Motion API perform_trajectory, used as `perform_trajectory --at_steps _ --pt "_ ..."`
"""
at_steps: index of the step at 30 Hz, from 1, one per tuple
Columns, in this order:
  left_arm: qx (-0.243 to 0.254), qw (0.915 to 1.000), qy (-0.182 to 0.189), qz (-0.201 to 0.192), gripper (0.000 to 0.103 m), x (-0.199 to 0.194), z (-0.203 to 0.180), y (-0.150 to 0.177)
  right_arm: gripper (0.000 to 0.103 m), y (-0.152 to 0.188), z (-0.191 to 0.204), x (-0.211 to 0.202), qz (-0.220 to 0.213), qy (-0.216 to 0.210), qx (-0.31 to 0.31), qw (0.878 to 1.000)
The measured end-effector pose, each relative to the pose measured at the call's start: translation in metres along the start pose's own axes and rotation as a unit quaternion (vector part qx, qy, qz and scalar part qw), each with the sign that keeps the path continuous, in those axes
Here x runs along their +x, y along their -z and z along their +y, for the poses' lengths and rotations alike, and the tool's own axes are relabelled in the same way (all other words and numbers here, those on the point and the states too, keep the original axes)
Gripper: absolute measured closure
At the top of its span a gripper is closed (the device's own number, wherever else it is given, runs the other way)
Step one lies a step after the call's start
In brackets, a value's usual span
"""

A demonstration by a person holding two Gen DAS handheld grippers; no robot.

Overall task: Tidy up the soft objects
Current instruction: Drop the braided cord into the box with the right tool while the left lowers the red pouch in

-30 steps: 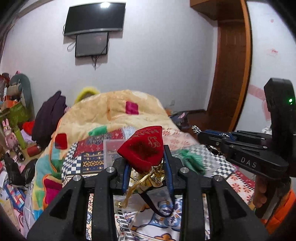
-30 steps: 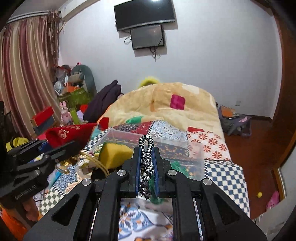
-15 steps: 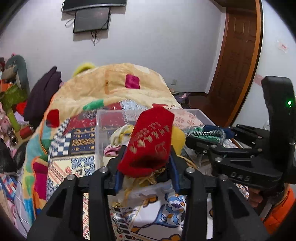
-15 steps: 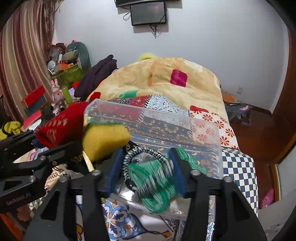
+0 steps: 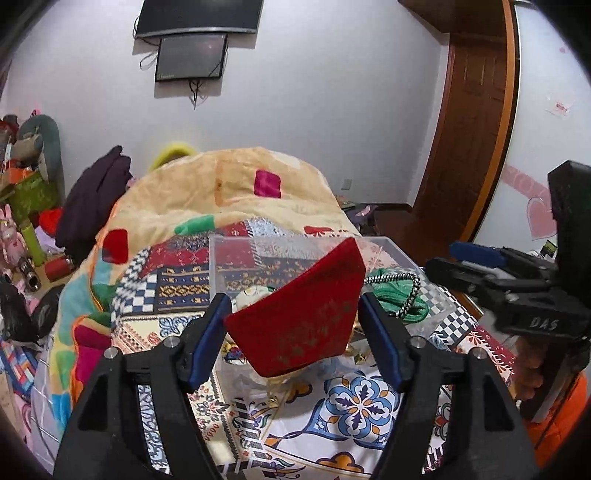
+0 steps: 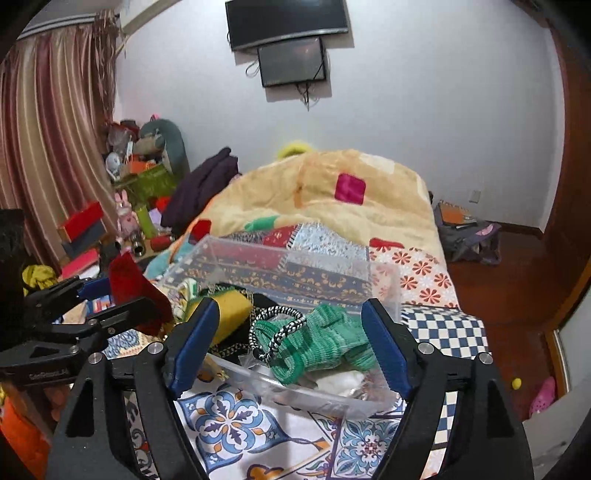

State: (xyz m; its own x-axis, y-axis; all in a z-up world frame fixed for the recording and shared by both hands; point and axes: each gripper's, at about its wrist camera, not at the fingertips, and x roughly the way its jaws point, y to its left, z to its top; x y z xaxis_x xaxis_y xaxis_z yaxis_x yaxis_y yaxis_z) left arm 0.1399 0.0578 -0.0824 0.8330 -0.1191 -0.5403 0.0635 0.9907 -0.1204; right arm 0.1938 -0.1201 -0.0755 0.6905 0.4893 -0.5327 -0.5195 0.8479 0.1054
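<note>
Curtain (image 6: 48,129) appears beyond right tongs (image 6: 288,350) only.

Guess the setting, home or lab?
Home, most likely a bedroom: a bed under a patchwork quilt, a wall-mounted TV, striped curtains and stuffed toys piled in the corner.

Matt red cloth pouch (image 5: 303,317); glossy clear plastic bin (image 6: 295,258).

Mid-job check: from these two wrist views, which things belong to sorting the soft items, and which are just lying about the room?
Job:
- clear plastic bin
- red pouch, between the open left gripper
- green knitted item with black-and-white cord, in the bin
- yellow sponge
- right gripper, open

Lying about:
- wall TV
- purple garment
- bag on floor
</note>
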Motion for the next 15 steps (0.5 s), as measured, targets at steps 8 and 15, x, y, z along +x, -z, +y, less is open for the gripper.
perform_trajectory --at_steps 8,15 --pt "-0.003 0.9999 0.013 0.009 0.085 0.002 0.004 -0.003 0.026 0.0 0.001 -0.013 -0.026 0.003 0.001 1.0" --pt "0.019 0.9995 0.004 -0.026 0.091 -0.012 -0.007 -0.036 0.026 0.0 -0.006 -0.016 -0.037 -0.001 0.009 0.999"
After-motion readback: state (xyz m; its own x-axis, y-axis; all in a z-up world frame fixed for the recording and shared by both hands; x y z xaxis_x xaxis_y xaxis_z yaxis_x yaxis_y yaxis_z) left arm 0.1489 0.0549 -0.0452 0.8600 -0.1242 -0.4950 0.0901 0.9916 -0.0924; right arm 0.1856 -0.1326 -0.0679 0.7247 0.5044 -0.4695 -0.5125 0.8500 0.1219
